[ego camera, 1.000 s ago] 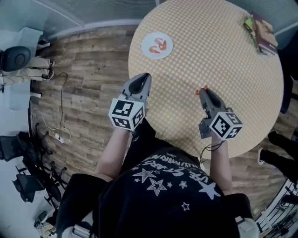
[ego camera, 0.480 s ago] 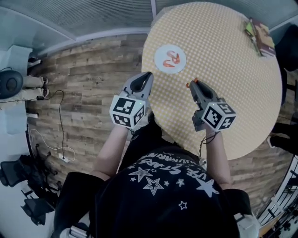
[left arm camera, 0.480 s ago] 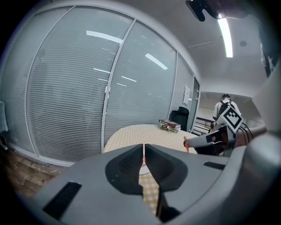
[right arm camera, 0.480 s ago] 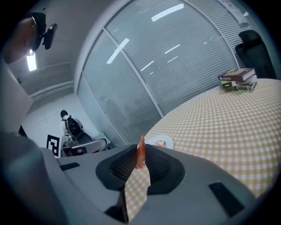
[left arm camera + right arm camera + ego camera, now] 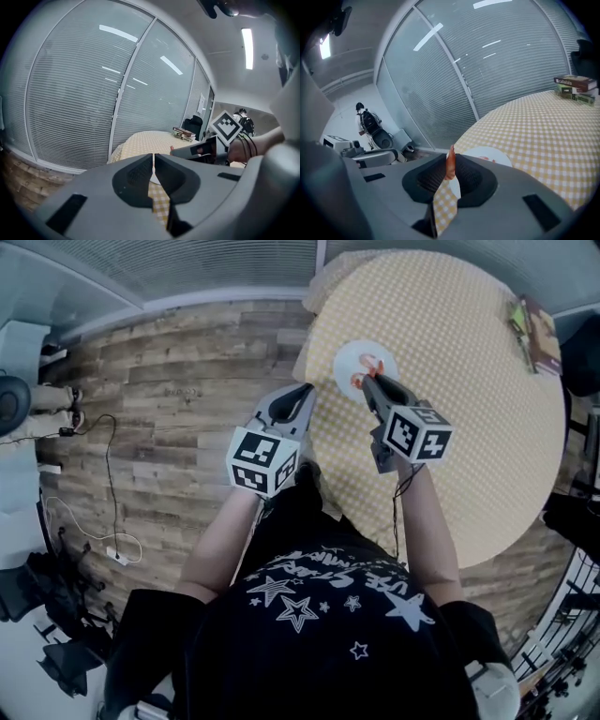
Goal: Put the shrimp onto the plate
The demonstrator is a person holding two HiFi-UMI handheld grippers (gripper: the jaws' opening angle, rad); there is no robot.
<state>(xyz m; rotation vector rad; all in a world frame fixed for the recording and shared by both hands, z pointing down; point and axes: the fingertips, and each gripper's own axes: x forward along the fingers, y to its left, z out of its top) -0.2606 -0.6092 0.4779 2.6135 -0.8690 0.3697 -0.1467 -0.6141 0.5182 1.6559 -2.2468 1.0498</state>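
Right gripper view shows the right tongs (image 5: 450,158) pressed together on one orange shrimp (image 5: 450,166), which stands upright in the narrow slit between the two jaws. Just behind the jaws, in the middle of the frame, lies the white plate (image 5: 499,154) on the yellow checked desk (image 5: 543,126), and a small orange piece (image 5: 489,160) rests on the plate. A stack of books (image 5: 575,88) is at the upper right; there is print on the top spine, but I cannot read it.

In the left gripper view the left tongs (image 5: 153,161) are closed with only a thin line between the jaws, and nothing is held there. They are beside the near edge of the desk, not touching anything.

From the head view, the tips of the right tongs (image 5: 366,381) are over the near edge of the plate (image 5: 361,351), in the upper middle of the frame. The left tongs (image 5: 305,392) hang just to the left, over the edge of the desk. The person's black shirt (image 5: 319,615) has white stars and letters, which I cannot read with certainty.
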